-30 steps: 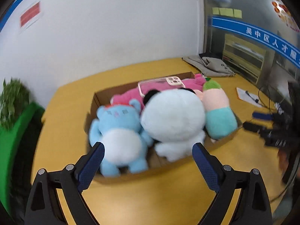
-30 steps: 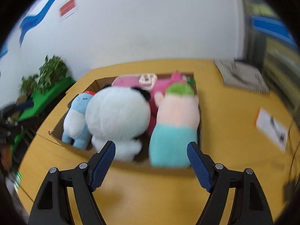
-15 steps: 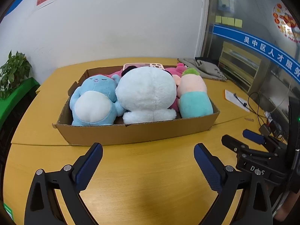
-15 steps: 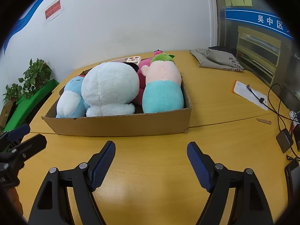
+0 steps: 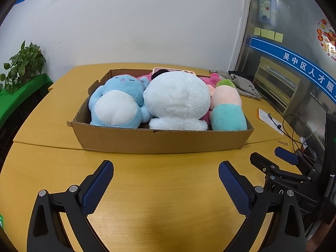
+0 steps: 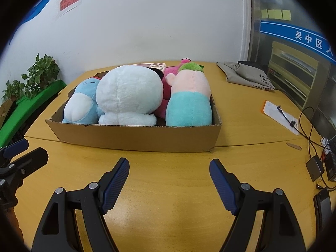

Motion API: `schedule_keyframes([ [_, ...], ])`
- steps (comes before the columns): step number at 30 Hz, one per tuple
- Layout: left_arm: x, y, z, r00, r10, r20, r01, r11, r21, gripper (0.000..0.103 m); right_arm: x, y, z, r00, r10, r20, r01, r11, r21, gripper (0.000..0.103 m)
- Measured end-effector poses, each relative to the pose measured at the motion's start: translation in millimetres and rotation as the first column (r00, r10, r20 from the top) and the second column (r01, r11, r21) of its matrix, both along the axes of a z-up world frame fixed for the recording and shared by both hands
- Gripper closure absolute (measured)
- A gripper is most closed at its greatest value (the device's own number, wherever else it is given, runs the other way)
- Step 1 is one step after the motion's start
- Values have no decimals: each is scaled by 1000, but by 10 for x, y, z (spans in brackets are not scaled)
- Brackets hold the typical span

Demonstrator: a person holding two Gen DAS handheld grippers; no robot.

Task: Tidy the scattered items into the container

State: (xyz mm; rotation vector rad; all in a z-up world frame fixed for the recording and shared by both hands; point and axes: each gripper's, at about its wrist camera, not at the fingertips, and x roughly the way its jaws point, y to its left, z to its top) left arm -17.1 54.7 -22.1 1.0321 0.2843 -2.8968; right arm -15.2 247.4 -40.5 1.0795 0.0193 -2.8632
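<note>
A shallow cardboard box (image 5: pixel 159 141) (image 6: pixel 134 136) stands on the yellow table. In it lie a blue plush (image 5: pixel 117 100) (image 6: pixel 80 103), a big white plush (image 5: pixel 178 100) (image 6: pixel 128 92), a peach and teal plush with green hair (image 5: pixel 227 109) (image 6: pixel 190 96), a pink plush (image 6: pixel 168 84) behind them, and a pink phone (image 5: pixel 174 70) (image 6: pixel 151 65) on top. My left gripper (image 5: pixel 166 168) is open and empty, in front of the box. My right gripper (image 6: pixel 169 163) is open and empty, also in front of the box; it shows at the right of the left wrist view (image 5: pixel 273 157).
A grey cloth bag (image 6: pixel 245 73) lies at the far right of the table. A white card with a cable (image 6: pixel 279 115), a black adapter (image 6: pixel 315 169) and wires lie at the right edge. Potted plants (image 6: pixel 40 73) on a green stand are at the left.
Both grippers have drawn back and down from above the box to low over the table in front of it. Both stay open and empty.
</note>
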Motion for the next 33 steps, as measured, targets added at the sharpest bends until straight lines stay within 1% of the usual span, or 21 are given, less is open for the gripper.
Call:
schedule_keyframes([
  [5, 6, 10, 48, 999, 8, -32, -8, 1000, 1, 1, 6, -10, 29, 1000, -1, -26, 1, 1000, 9, 24],
  [9, 4, 70, 67, 999, 5, -51, -7, 1000, -26, 1, 13, 19, 41, 999, -13, -41, 13, 1000, 20, 24],
  [12, 3, 82, 71, 998, 1, -62, -2, 1000, -14, 1, 27, 47, 42, 999, -20, -47, 22, 999, 24, 24],
  [18, -16, 98, 59, 998, 2, -60, -3, 1000, -20, 1, 37, 108, 61, 998, -30, -51, 31, 999, 22, 24],
  [23, -26, 115, 54, 998, 9, -56, -12, 999, -44, 1, 42, 110, 54, 998, -33, -51, 34, 999, 19, 24],
  [29, -24, 57, 25, 998, 20, -53, -21, 999, -26, 1, 50, 86, 30, 998, -29, -50, 30, 999, 27, 24],
  [33, -16, 38, 12, 998, 27, -51, -29, 999, -32, 1, 40, 80, 21, 998, -28, -47, 30, 999, 31, 24],
])
